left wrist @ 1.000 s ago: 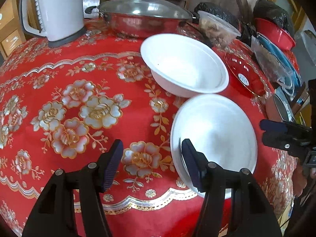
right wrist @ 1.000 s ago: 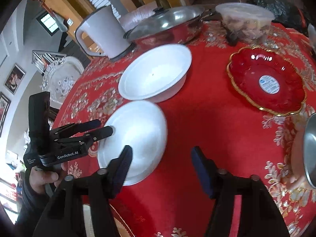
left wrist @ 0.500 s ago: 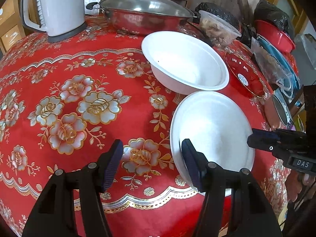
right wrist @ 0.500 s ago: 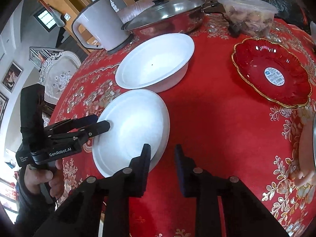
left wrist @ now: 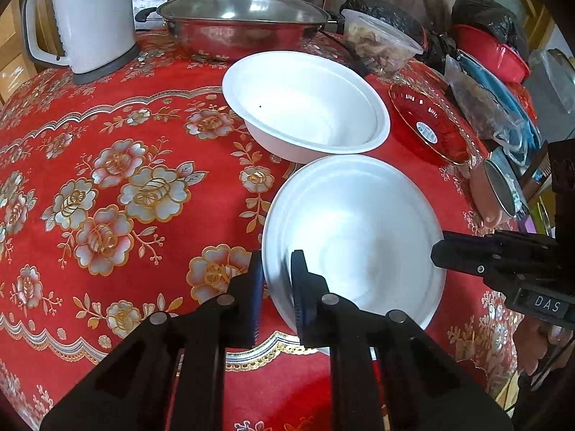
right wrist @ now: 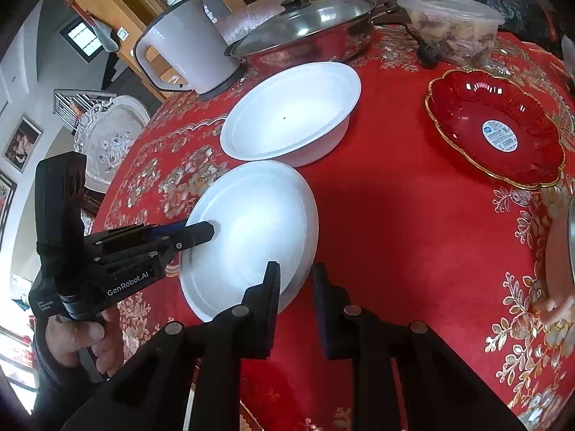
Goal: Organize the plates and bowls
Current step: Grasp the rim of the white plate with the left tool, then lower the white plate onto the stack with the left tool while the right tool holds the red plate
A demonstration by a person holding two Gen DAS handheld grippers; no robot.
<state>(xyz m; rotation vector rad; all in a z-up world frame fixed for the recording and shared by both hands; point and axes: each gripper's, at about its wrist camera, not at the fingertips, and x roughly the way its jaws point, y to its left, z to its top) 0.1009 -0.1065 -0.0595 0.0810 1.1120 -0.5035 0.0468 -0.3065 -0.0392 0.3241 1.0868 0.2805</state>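
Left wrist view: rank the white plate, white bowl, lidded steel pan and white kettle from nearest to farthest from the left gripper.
1. White plate: its near rim sits between the jaws of the left gripper.
2. White bowl: just behind the plate.
3. White kettle at far left and lidded steel pan at far centre: too close to call.

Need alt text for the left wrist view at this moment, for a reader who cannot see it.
The left gripper is closed on the near rim of a white plate on a red floral tablecloth, while the right gripper pinches the plate's opposite edge. Behind it sit a white bowl, a lidded steel pan and a white kettle.
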